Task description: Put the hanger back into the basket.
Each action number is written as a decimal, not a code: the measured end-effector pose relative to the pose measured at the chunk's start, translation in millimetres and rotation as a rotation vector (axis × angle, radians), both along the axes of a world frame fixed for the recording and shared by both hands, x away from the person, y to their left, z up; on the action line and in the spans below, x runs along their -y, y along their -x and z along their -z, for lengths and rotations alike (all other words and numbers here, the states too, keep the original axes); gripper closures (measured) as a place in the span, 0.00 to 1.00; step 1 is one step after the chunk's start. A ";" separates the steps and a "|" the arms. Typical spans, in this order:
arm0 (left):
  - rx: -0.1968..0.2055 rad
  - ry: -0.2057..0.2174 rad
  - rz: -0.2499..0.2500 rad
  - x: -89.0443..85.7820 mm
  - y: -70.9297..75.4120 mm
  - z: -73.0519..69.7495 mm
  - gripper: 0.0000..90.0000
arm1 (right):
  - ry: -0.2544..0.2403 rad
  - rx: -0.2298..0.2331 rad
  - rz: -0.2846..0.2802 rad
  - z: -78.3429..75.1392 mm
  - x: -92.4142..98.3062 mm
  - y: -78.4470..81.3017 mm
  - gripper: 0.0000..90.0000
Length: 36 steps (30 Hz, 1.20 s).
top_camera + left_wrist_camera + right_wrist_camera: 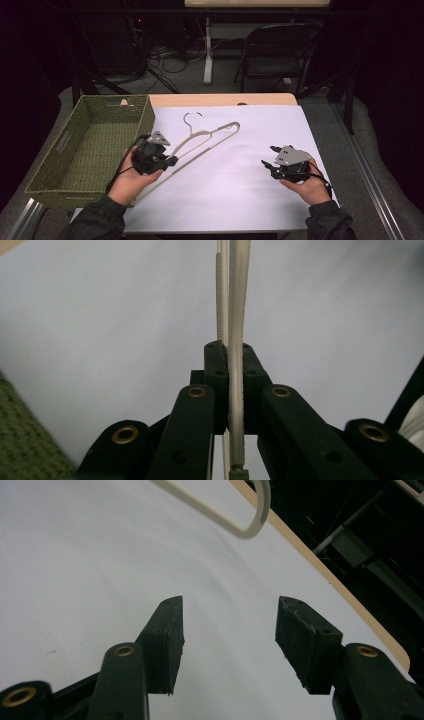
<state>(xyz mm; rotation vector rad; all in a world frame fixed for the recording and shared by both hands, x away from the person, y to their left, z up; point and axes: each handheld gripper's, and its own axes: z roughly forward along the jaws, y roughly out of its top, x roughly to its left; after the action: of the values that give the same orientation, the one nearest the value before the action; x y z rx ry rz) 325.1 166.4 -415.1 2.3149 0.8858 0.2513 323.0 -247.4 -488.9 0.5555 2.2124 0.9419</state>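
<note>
A cream plastic clothes hanger [200, 142] with a metal hook lies slanted over the white sheet [235, 190], its hook toward the far edge. My left gripper [172, 161] is shut on the hanger's lower bar; in the left gripper view the bar [236, 340] runs straight up between the pressed black pads [218, 375]. My right gripper [267, 165] is held over the right part of the sheet, open, with nothing between its fingers [167, 640]. One rounded end of the hanger [250, 520] shows ahead of it in the right gripper view.
A green woven basket [65, 150] stands at the table's left side, close beside my left hand. The wooden table edge [225, 99] runs along the far side. A folding chair [277, 55] and cables stand on the floor beyond.
</note>
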 end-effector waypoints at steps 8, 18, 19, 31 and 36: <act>0.042 0.045 -0.049 -41.4 6.3 -33.2 0.97 | -0.004 -0.001 0.006 1.6 0.6 -1.2 0.50; 0.083 0.057 -0.125 -101.6 -8.7 -53.8 0.97 | -0.006 -0.020 0.015 8.6 2.3 -3.0 0.50; 0.089 0.056 -0.136 -109.7 -10.6 -56.2 0.97 | -0.002 -0.025 0.014 9.0 2.7 -3.2 0.50; 0.120 0.038 -0.225 -185.3 -32.6 -53.6 0.97 | 0.018 -0.046 0.013 17.3 -1.0 -3.9 0.50; 0.115 0.024 -0.219 -203.5 -41.1 -48.3 0.97 | 0.026 -0.050 0.013 18.3 -2.4 -4.1 0.49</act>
<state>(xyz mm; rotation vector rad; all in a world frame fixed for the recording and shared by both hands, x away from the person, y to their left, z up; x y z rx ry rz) 366.2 369.9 -366.8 2.1584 1.0778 0.4591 327.0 -245.0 -507.2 0.5861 2.2595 0.9004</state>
